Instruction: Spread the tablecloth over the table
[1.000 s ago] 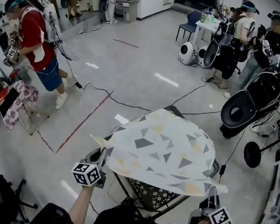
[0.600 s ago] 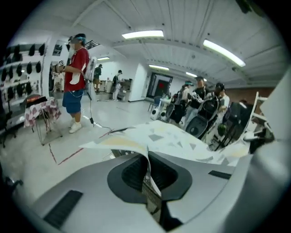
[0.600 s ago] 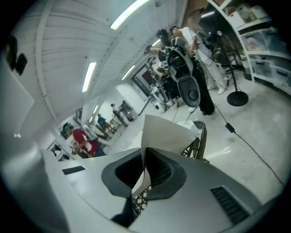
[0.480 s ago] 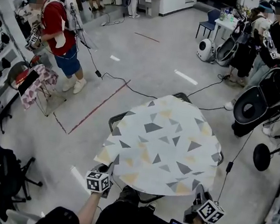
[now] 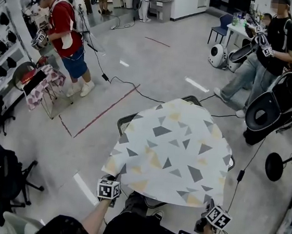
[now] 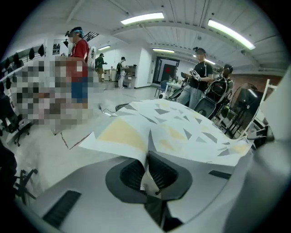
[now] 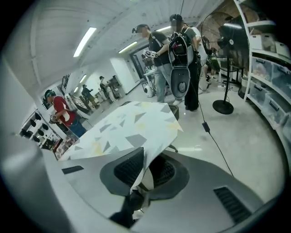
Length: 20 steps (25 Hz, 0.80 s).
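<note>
A white tablecloth (image 5: 171,148) with grey and yellow triangles lies spread over the table (image 5: 125,123), of which only dark rim corners show. My left gripper (image 5: 112,179) is at the cloth's near left corner, shut on that edge; in the left gripper view the pads (image 6: 132,174) pinch a fold of the tablecloth (image 6: 173,127). My right gripper (image 5: 210,204) is at the near right corner. Its jaws are opening, with the tablecloth (image 7: 127,123) edge still between the pads (image 7: 129,168).
A person in a red top (image 5: 64,31) stands at the far left beside a small rack (image 5: 40,83) draped with cloth. A person in black (image 5: 269,49) and a black stroller (image 5: 272,110) are at the right. Cables (image 5: 138,92) cross the floor; a black chair (image 5: 3,171) is near left.
The cloth, billowed and raised above the table a second ago, has sunk flat onto it. Both grippers came down and toward me with the near corners.
</note>
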Each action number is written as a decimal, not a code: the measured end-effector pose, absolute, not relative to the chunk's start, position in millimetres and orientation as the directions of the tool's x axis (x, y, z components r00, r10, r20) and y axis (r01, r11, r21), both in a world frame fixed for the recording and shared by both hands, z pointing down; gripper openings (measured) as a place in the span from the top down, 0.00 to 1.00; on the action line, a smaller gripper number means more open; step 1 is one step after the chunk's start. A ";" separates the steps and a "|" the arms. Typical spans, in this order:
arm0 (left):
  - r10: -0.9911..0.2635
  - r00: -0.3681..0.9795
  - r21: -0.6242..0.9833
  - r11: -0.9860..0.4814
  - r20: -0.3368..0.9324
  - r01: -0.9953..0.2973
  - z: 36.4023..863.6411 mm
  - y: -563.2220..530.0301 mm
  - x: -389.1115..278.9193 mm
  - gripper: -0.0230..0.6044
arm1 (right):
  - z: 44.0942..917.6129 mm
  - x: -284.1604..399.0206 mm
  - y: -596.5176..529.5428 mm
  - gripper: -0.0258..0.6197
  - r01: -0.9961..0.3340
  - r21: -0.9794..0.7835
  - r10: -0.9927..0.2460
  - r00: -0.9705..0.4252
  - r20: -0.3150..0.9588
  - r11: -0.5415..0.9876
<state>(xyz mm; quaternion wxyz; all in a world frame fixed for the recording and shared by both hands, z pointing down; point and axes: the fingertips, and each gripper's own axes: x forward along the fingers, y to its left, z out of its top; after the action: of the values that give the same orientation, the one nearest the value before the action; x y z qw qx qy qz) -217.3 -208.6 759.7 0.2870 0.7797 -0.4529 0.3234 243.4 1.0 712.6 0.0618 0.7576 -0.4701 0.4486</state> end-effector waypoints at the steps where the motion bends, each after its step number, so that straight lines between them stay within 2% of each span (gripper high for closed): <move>1: -0.514 0.368 0.144 -0.424 0.775 -0.894 765.5 -210.3 -219.9 0.93 | 719.6 246.0 2.2 0.89 -0.764 -0.320 -0.646 0.161 0.746 -0.560; 8: -0.504 0.322 0.147 -0.357 0.801 -0.922 790.8 -215.3 -235.5 0.84 | 756.7 265.3 10.5 0.83 -0.697 -0.286 -0.573 0.215 0.791 -0.657; 10: -0.497 0.320 0.156 -0.344 0.807 -0.926 790.4 -214.9 -235.7 0.79 | 759.4 260.9 15.1 0.76 -0.695 -0.280 -0.556 0.205 0.805 -0.662; 12: -0.471 0.328 0.165 -0.356 0.819 -0.920 790.2 -209.4 -234.8 0.53 | 762.5 247.8 22.3 0.55 -0.688 -0.311 -0.556 0.162 0.815 -0.656; 13: -0.458 0.331 0.167 -0.361 0.825 -0.917 790.0 -205.1 -235.3 0.50 | 763.7 241.6 27.4 0.51 -0.678 -0.330 -0.557 0.142 0.818 -0.657; 15: -0.452 0.323 0.164 -0.355 0.831 -0.920 788.3 -195.6 -240.4 0.48 | 763.1 234.9 40.0 0.51 -0.651 -0.349 -0.553 0.132 0.822 -0.674; 20: -0.518 0.282 0.175 -0.247 0.807 -0.953 773.4 -171.7 -262.2 0.46 | 755.6 245.9 75.6 0.50 -0.605 -0.296 -0.505 0.208 0.837 -0.740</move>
<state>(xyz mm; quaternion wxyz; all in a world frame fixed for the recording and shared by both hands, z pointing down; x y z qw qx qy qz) -262.2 -171.7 773.4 0.3434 0.7233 -0.5086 0.3167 245.9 75.6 755.6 0.0479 0.7758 -0.3577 0.5176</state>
